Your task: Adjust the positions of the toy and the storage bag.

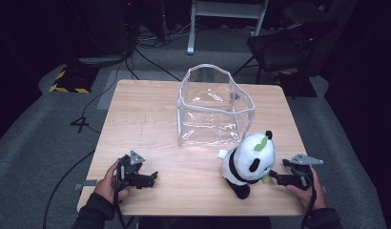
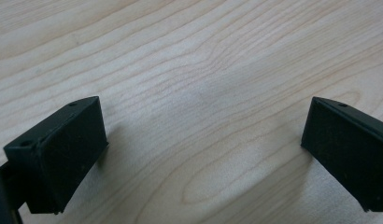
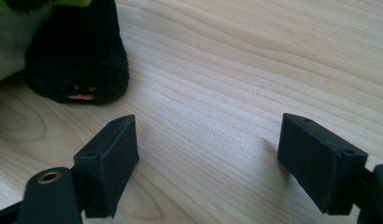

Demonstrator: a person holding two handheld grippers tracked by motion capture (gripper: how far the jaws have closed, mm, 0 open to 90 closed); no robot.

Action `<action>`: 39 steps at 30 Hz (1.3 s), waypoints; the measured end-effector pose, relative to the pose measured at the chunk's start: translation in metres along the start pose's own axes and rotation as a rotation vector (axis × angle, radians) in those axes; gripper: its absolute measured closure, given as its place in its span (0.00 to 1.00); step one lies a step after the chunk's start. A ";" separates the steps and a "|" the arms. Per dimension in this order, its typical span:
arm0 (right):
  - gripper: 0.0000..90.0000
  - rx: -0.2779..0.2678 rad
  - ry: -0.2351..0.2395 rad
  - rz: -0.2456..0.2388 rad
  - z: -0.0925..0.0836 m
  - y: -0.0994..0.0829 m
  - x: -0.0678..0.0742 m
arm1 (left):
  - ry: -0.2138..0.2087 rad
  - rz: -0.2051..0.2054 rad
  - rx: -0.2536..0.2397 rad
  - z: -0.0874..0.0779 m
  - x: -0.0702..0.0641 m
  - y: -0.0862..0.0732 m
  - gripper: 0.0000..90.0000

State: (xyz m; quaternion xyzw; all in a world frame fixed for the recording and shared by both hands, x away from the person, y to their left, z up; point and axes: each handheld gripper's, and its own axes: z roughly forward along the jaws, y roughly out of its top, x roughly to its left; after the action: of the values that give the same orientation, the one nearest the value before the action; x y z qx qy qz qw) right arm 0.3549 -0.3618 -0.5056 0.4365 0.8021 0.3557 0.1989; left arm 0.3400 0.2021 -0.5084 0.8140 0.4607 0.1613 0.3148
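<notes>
A black-and-white panda plush (image 1: 248, 163) with a green leaf on its head sits on the wooden table (image 1: 150, 119), near the front right. Behind it and a little left stands a clear plastic bag (image 1: 213, 107), upright with its mouth wide. My right gripper (image 1: 272, 175) rests on the table just right of the panda, open, and its own view shows a black panda foot (image 3: 77, 56) beyond the left jaw, apart from it. My left gripper (image 1: 153, 176) lies at the front left, open over bare wood (image 2: 199, 112), far from both things.
A small white tag (image 1: 222, 153) lies on the table between bag and panda. Beyond the table's far edge are a dark chair (image 1: 284, 45), a white frame leg (image 1: 191, 28) and cables on the grey floor. A cable trails from each gripper off the front edge.
</notes>
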 end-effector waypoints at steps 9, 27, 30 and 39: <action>0.22 0.014 0.014 -0.042 -0.002 0.001 0.001 | -0.053 0.077 0.003 0.004 0.005 0.005 0.00; 0.22 -0.032 0.147 -0.156 -0.008 0.021 0.031 | -0.101 0.129 0.007 -0.003 -0.002 -0.003 0.00; 0.23 -0.035 0.168 -0.166 -0.003 0.026 0.037 | -0.101 0.129 0.007 -0.003 -0.002 -0.003 0.00; 0.24 -0.062 0.228 -0.217 0.007 0.036 0.049 | -0.092 0.120 0.004 -0.004 -0.002 -0.004 0.01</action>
State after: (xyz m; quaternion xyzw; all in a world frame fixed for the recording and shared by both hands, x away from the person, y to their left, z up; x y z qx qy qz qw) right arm 0.3527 -0.3043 -0.4841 0.2980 0.8506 0.4038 0.1571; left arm 0.3337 0.2032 -0.5082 0.8474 0.3964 0.1413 0.3238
